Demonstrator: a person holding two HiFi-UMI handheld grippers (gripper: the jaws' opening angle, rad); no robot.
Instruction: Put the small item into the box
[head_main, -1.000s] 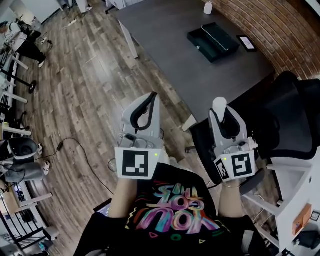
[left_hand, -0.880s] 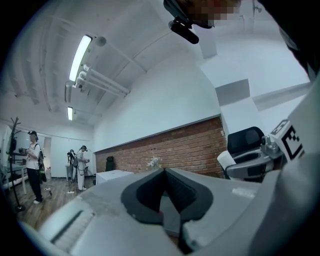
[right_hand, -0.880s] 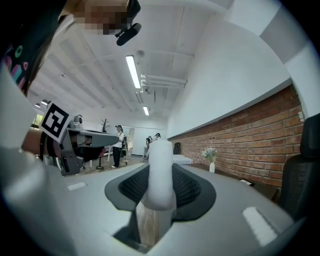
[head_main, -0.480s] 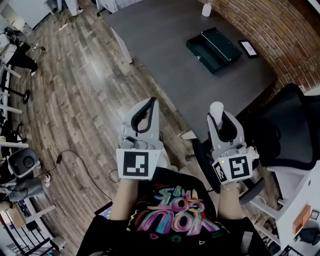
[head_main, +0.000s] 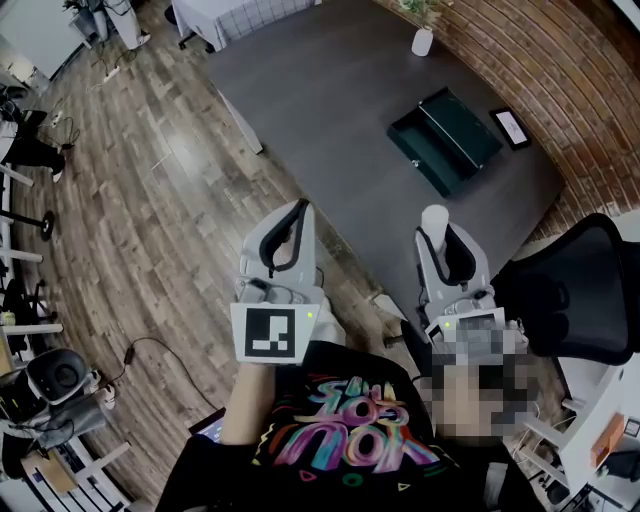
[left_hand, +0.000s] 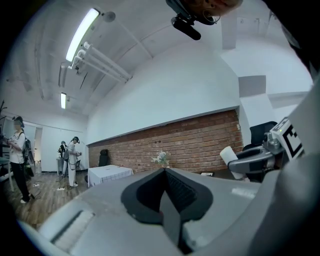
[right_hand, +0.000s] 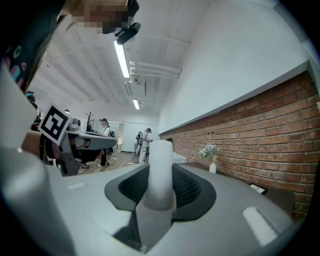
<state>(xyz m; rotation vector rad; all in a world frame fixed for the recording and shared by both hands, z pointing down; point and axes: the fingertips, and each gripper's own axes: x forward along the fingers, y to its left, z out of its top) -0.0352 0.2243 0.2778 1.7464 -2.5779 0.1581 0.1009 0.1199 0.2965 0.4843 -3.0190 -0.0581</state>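
Note:
A small white cylinder stands upright between the jaws of my right gripper, which is shut on it. In the right gripper view the white cylinder fills the gap between the dark pads. My left gripper is beside it at the same height, its jaws shut with nothing in them; in the left gripper view the left gripper shows its pads meeting. The dark green box lies open on the grey table, well ahead of both grippers.
A white vase with a plant stands at the table's far edge. A tablet lies right of the box. A black office chair sits at my right. Wooden floor spreads to the left. People stand far off in the room.
The view has shifted so the table and the green box sit lower and nearer in the picture. Both grippers keep their places and their grip.

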